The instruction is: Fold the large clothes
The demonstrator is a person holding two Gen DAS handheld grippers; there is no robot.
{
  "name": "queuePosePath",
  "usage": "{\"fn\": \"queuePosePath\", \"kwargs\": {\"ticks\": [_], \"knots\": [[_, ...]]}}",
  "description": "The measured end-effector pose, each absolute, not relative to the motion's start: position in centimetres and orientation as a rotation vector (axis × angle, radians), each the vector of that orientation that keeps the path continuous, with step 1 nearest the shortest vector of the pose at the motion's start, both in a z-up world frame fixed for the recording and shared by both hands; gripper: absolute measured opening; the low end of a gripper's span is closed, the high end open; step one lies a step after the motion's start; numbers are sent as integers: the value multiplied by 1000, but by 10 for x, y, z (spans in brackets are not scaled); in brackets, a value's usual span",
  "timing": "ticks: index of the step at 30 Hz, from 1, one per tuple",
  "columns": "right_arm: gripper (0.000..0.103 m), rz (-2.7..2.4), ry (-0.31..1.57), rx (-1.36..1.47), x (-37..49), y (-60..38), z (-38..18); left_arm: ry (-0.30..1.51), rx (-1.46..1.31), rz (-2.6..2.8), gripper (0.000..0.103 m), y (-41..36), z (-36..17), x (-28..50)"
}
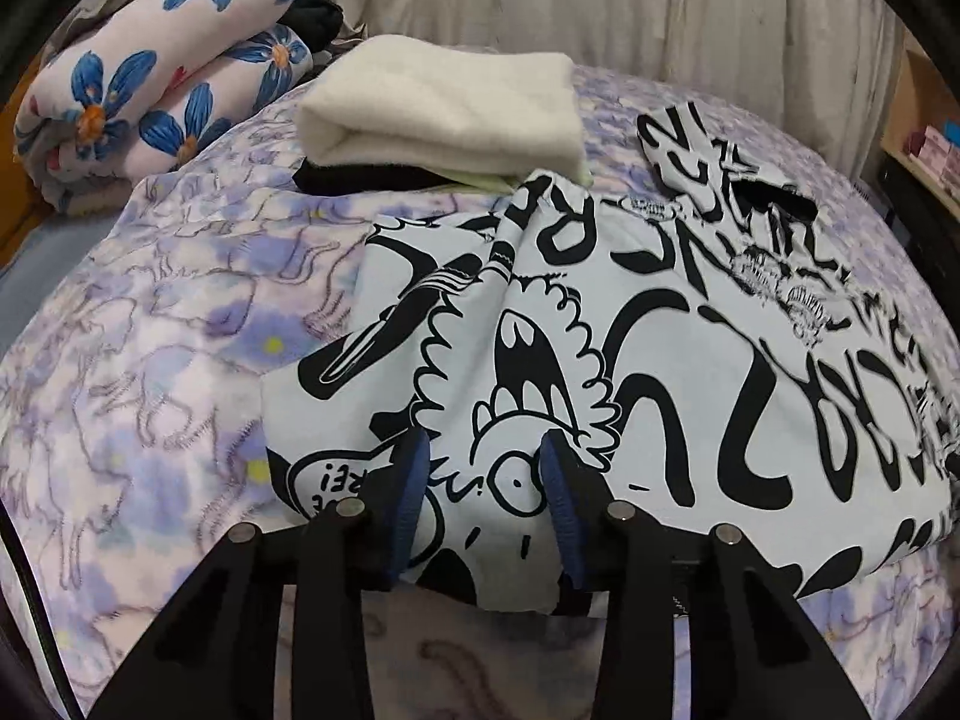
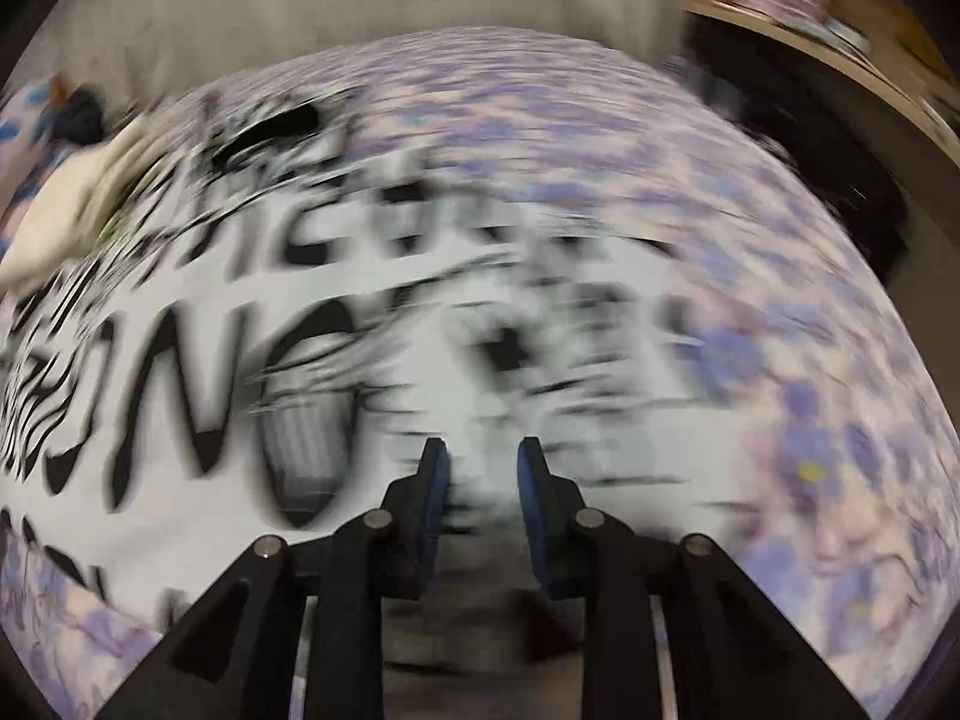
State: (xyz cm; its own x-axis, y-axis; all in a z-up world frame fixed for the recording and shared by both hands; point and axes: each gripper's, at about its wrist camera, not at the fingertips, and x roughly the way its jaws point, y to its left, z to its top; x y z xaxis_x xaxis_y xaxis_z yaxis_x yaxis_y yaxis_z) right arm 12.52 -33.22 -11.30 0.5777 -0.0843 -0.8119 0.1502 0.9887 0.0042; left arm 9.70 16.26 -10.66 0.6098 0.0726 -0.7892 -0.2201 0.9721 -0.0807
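While the printed garment (image 1: 630,348) lies spread over the bed (image 1: 150,324), which wears a cover of pale purple flowers, both tongs hang above its near edge. This garment, white with bold black cartoon drawings and lettering, serves as the landmark: it is partly folded, with creases running up its middle and one black opening showing near its far end. The left tongs (image 1: 485,456) stand partly open over the garment's near hem, their blue pads (image 1: 414,480) set apart on either side of a drawn face; cloth shows between them, yet the pads do not seem to press on it. The right tongs (image 2: 483,462) are likewise parted a little over the garment's near edge, though that view is heavily smeared by motion, so whether any cloth touches the pads cannot be told; nothing appears pinched between them. Beyond the garment's far edge, touching or just overlapping it, rests a folded cream towel (image 1: 444,114) on top of a dark folded item (image 1: 354,177). Further off from the garment, at the far left corner of the bed, sits a rolled quilt (image 1: 150,78) with blue flowers, dark clothing heaped behind it. Behind the garment, past the bed, hangs a pale curtain (image 1: 660,6), and off to its right stands a wooden shelf (image 2: 840,78) with small boxes.
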Motion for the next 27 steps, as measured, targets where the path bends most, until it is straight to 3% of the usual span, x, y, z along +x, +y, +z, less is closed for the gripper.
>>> {"fn": "queuePosePath", "kwargs": {"ticks": [6,9,11,15,18,22,27], "knots": [[23,-157,953,5,124,-336,-114,899,-187,188,38,161,-109,101],[30,-178,958,-53,126,-323,-118,904,-174,193,38,158,-112,103],[42,-172,962,-43,128,-319,-118,905,-163,196,38,156,-111,103],[46,-191,986,-63,129,-313,-120,916,-186,189,42,158,-108,104],[48,-179,1008,-56,128,-307,-115,928,-220,171,53,158,-103,102],[48,-123,1024,47,112,-302,-103,935,-239,146,77,153,-91,94],[48,-50,1074,106,89,-284,-99,929,-192,144,80,145,-70,79]]}}
